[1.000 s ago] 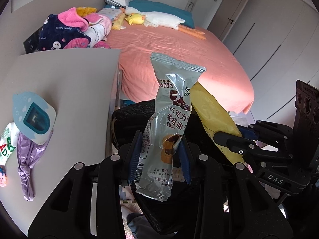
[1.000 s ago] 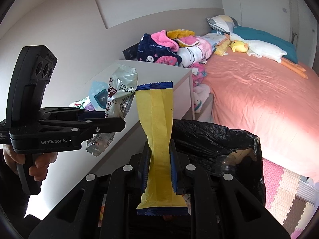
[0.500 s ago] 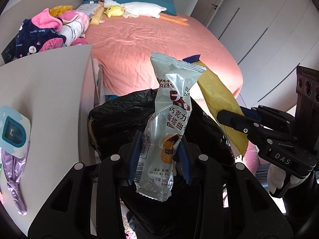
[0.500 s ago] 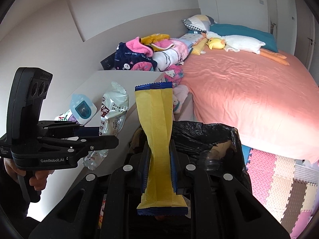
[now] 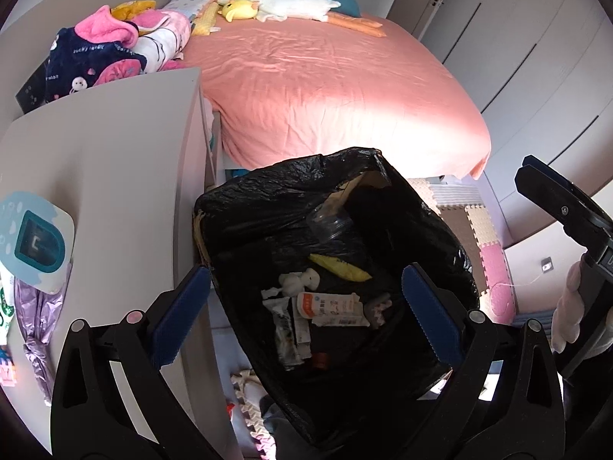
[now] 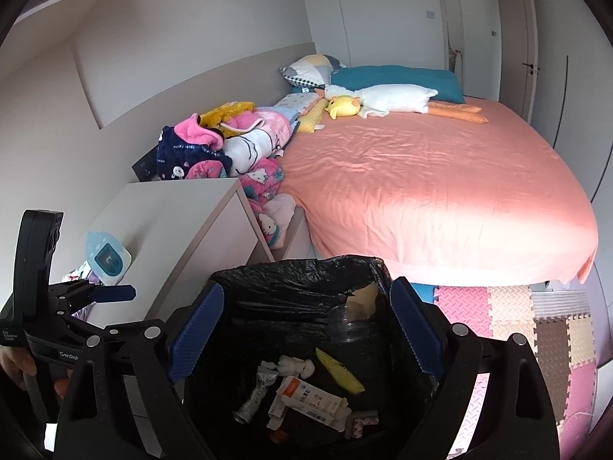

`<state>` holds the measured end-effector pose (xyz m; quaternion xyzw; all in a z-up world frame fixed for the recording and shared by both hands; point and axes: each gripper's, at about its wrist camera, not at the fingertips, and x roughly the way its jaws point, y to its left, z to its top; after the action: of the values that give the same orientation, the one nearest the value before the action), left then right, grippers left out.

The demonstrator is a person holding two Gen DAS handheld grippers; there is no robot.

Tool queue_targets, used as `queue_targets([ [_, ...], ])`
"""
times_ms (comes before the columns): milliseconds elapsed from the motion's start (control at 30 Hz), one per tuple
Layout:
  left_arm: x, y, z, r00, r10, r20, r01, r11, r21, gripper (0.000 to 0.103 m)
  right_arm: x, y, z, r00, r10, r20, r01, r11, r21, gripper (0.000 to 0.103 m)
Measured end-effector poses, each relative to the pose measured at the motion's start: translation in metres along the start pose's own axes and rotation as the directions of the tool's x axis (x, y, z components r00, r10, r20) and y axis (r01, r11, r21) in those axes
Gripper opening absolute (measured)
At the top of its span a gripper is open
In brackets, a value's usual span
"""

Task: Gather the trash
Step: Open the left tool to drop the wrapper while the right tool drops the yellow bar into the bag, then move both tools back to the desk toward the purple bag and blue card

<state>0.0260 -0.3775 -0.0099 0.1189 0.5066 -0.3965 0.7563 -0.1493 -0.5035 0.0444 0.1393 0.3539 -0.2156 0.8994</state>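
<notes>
**Inspector:** Trash is lying inside the black bin bag [image 5: 268, 207]: a yellow wrapper [image 5: 339, 268] and a silver wrapper [image 6: 254, 395]. The left gripper [image 5: 302, 310] and right gripper [image 6: 306, 329], jaws having just been opening, are hanging spread and empty above it.

**Clerk:** Remaining?

**Inspector:** A purple wrapper [image 5: 36, 329] is waiting at the nightstand's [image 5: 126, 176] near left corner, beside a blue gadget [image 5: 34, 243]. Nothing is obstructing.

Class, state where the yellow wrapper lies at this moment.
In both wrist views the yellow wrapper lies inside the black trash bag, just right of the white tissue wad.
</notes>
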Motion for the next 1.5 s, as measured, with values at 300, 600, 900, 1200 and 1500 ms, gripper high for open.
queue_targets([
  [300,-0.001,0.009,-0.007,1.0,0.008,-0.004,-0.008,1.0,-0.012,0.097,0.005,0.015,0.0,0.999,0.033,-0.008,-0.033,0.999,-0.025,0.089],
  [600,-0.016,0.038,-0.019,0.998,0.065,0.024,-0.063,0.994,-0.091,0.097,0.022,0.049,0.003,0.995,0.1,-0.03,-0.102,0.991,-0.089,0.089],
  [900,-0.033,0.084,-0.042,0.992,0.125,0.027,-0.117,0.971,-0.207,0.097,0.045,0.095,0.003,0.981,0.169,-0.097,-0.184,0.968,-0.171,0.089],
  [1200,-0.05,0.122,-0.067,0.983,0.184,0.03,-0.166,0.938,-0.305,0.097,0.069,0.142,0.0,0.959,0.231,-0.162,-0.265,0.934,-0.239,0.089],
  [1500,-0.061,0.162,-0.089,0.972,0.234,0.014,-0.211,0.898,-0.385,0.097,0.094,0.197,-0.01,0.93,0.284,-0.233,-0.35,0.876,-0.333,0.089],
])
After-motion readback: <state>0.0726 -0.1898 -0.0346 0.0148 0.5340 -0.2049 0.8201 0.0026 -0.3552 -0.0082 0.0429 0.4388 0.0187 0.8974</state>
